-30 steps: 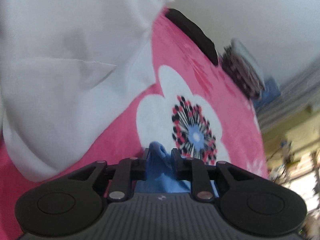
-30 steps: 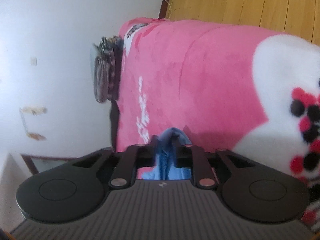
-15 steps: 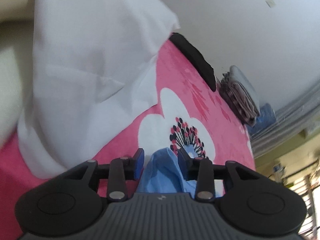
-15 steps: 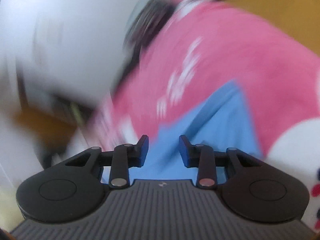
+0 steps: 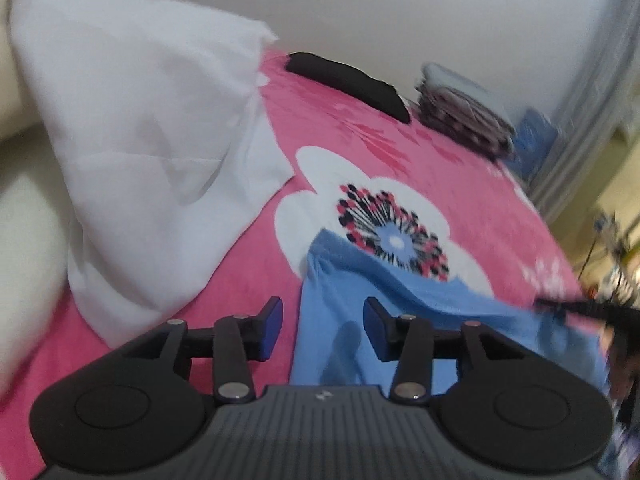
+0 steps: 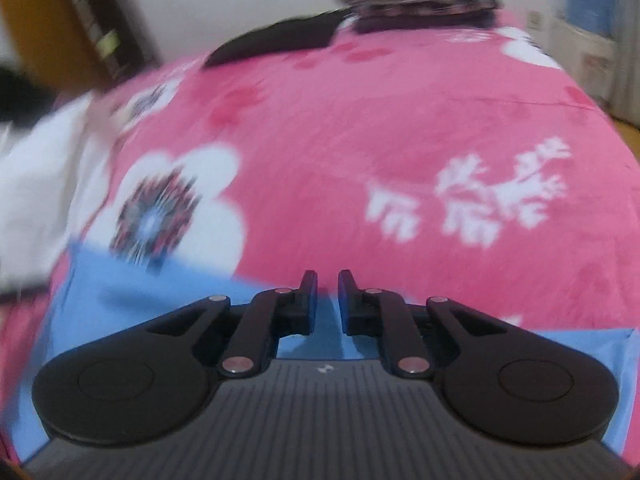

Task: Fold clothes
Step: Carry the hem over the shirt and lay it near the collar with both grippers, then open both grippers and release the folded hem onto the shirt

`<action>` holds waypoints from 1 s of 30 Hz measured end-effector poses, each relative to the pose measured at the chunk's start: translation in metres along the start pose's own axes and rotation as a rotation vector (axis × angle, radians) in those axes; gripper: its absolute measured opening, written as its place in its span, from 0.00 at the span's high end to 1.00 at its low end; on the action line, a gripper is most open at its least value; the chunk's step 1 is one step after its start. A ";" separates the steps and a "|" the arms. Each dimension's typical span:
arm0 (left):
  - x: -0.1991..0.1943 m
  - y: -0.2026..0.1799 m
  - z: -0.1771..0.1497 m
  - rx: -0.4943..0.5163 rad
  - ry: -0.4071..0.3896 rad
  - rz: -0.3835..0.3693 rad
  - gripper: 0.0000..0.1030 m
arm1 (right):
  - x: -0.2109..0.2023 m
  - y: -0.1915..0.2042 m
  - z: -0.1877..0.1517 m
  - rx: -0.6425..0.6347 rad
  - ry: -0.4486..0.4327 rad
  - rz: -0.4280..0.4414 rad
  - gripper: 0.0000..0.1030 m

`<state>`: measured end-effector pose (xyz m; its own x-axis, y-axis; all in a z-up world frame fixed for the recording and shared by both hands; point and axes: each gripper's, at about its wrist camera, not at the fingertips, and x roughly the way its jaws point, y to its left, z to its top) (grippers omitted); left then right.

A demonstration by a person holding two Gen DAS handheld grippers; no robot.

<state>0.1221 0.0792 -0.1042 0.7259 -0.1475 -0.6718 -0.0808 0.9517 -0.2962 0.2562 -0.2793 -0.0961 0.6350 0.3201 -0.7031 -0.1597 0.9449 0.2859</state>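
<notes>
left gripper (image 5: 323, 318) open, jaws just widened | right gripper (image 6: 328, 288) nearly closed, empty | smooth blue cloth (image 5: 360, 308) flat on fleecy blanket (image 5: 460, 184)

A soft light-blue cloth garment (image 5: 384, 320) lies spread out on the pink flowery bed blanket (image 5: 460, 184). Its far edge covers part of the big white flower. It has a few wrinkles.
</notes>
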 end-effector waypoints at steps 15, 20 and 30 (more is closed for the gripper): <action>0.034 -0.019 0.013 0.211 -0.024 0.102 0.51 | -0.090 -0.070 -0.040 0.171 -0.114 -0.083 0.89; 0.052 -0.011 0.027 0.156 -0.001 0.080 0.51 | -0.108 -0.113 -0.053 0.252 -0.117 -0.136 0.88; 0.059 0.006 0.035 0.081 0.013 0.030 0.70 | -0.107 -0.174 -0.065 0.470 -0.136 0.003 0.68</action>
<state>0.1886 0.0852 -0.1217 0.7147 -0.1214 -0.6888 -0.0468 0.9743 -0.2202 0.1665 -0.4731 -0.1132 0.7334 0.2812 -0.6189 0.1765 0.8005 0.5728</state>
